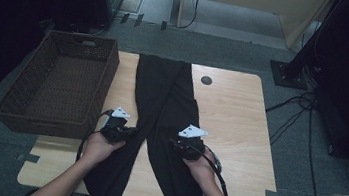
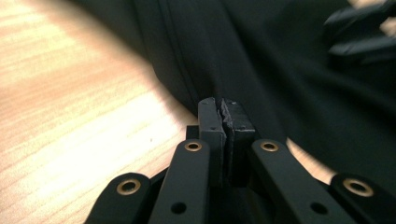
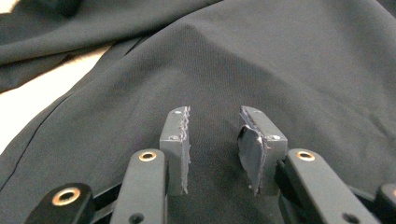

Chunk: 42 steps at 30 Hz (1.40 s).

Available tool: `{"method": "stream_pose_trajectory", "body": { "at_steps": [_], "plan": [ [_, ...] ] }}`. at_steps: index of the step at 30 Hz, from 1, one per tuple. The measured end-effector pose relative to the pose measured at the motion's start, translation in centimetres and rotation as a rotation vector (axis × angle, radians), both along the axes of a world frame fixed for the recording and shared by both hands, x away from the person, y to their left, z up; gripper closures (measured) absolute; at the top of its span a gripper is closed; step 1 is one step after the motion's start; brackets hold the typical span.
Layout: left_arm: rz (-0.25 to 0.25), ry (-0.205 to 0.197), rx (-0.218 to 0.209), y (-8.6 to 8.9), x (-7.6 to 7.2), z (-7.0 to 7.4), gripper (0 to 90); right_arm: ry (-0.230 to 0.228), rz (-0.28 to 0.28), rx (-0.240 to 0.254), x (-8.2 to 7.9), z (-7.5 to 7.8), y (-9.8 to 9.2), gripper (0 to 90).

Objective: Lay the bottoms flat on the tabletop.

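Left tool [image 2: 223,116] clamped on trousers [image 1: 166,107], right tool [image 3: 215,135] apart, trousers lengthwise away from person.

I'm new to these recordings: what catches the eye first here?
Black trousers lie lengthwise down the middle of the wooden table, legs splayed toward the person. A brown wicker basket sits at the table's left edge. The left gripper is shut at the trousers' edge; the right gripper hovers open over the cloth.
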<state>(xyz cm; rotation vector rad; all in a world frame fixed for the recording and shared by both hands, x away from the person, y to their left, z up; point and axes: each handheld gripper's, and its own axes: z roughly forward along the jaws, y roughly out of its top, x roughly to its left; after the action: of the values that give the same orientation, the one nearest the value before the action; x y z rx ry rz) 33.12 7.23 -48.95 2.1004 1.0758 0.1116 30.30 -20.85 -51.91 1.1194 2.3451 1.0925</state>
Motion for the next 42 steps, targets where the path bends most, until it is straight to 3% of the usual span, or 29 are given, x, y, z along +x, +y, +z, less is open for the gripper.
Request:
{"method": "stream_pose_trajectory", "body": {
  "at_steps": [4,11,14,16,21,25,28,31,34,36,39,42],
  "plan": [
    [-0.026,-0.015,-0.069,-0.8,-0.6,1.2,88.7,-0.009,-0.003,0.018,-0.5,-0.2,0.5,63.4],
    [-0.087,-0.043,-0.154,-4.6,-1.4,2.7,88.6,0.012,0.041,0.052,-1.4,-0.2,2.1,61.4],
    [-0.098,-0.036,-0.133,-6.1,-1.4,2.0,88.3,0.032,0.011,0.073,-1.1,0.0,1.4,59.7],
    [-0.094,-0.01,-0.126,-6.5,-1.1,1.3,88.1,0.01,-0.038,0.097,-0.5,0.4,0.4,59.0],
    [-0.093,-0.001,-0.067,-7.4,-1.0,-0.4,87.1,-0.009,-0.123,0.138,1.3,1.5,-1.2,54.2],
    [-0.092,0.001,-0.046,-7.8,-1.1,-1.2,85.7,0.01,-0.152,0.175,2.8,1.8,-1.0,52.5],
    [-0.1,0.01,-0.046,-8.0,-1.2,-1.6,81.3,0.017,-0.146,0.214,3.6,2.2,0.0,50.1],
    [-0.108,0.014,-0.053,-7.9,-1.2,-1.7,78.3,0.051,-0.12,0.211,4.5,1.9,1.4,45.8],
    [-0.123,0.029,-0.063,-7.4,-1.3,-1.4,70.8,0.08,-0.118,0.139,5.1,0.7,2.5,59.1],
    [-0.122,0.004,-0.072,-6.5,-1.2,-0.6,66.3,0.082,-0.119,0.118,5.2,0.2,2.5,68.6],
    [-0.042,-0.037,-0.105,-4.2,0.0,0.5,63.1,0.072,-0.116,0.083,5.0,0.2,2.2,81.2],
    [0.044,-0.054,-0.055,-2.9,2.0,0.5,63.1,0.085,-0.115,0.087,5.0,0.3,2.1,84.5]
  ]
}}
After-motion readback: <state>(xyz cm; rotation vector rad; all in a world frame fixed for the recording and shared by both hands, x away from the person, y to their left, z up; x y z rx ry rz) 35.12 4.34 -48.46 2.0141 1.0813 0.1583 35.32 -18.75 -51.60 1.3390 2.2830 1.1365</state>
